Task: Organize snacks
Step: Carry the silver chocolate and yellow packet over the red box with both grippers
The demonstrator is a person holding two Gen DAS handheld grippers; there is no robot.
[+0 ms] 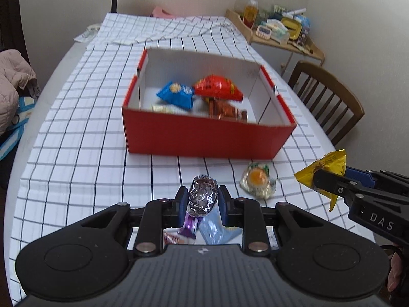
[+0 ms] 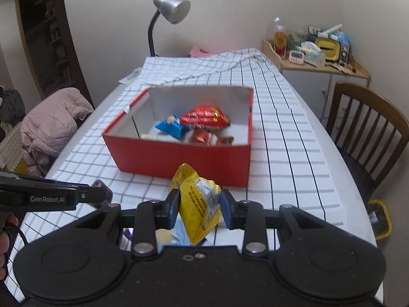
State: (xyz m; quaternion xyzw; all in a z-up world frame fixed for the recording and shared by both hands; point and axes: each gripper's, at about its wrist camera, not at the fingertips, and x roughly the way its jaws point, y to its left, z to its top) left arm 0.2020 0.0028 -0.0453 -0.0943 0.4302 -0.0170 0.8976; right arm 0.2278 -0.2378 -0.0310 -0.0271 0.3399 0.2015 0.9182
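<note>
A red box point(image 1: 204, 138) point(image 2: 179, 157) stands on the checked tablecloth and holds several snack packets, among them a blue one point(image 1: 176, 94) and a red one point(image 1: 217, 87). My left gripper point(image 1: 203, 200) is shut on a dark foil-wrapped snack point(image 1: 202, 194), held above the cloth in front of the box. My right gripper point(image 2: 199, 206) is shut on a yellow snack packet point(image 2: 199, 204), also seen in the left wrist view point(image 1: 324, 171). A clear packet with an orange centre point(image 1: 258, 179) lies on the cloth before the box.
More packets lie under the left gripper point(image 1: 212, 232). A wooden chair point(image 2: 368, 133) stands at the table's right. A desk lamp point(image 2: 171, 12) is at the far end. A cluttered shelf point(image 2: 314, 51) stands at the back right. A pink jacket point(image 2: 51, 128) lies left.
</note>
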